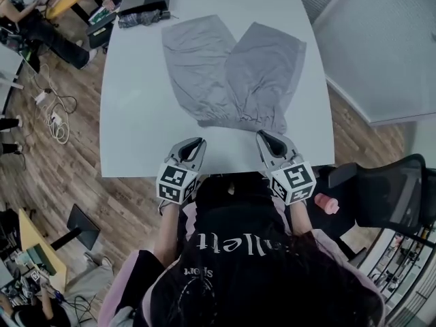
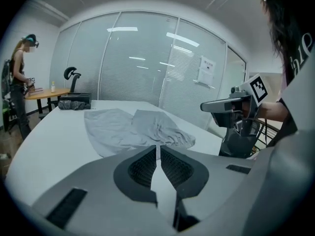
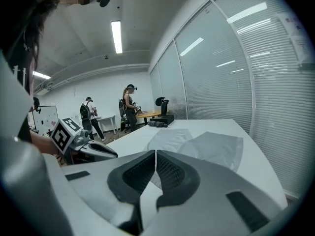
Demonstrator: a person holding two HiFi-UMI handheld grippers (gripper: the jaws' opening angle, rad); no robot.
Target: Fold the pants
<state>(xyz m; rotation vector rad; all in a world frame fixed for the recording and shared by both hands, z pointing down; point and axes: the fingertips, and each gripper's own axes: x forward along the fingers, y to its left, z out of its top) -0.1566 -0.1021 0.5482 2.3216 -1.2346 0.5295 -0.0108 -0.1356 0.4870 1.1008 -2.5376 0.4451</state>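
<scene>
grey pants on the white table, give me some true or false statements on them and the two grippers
1. The grey fabric pants lie unfolded, legs spread, on the white table. True.
2. The left gripper clamps the waistband. False: it is shut and holds nothing.
3. The right gripper is shut with nothing between its jaws. True.
4. The pants hang over the table's near edge. False: they lie wholly on the tabletop.
</scene>
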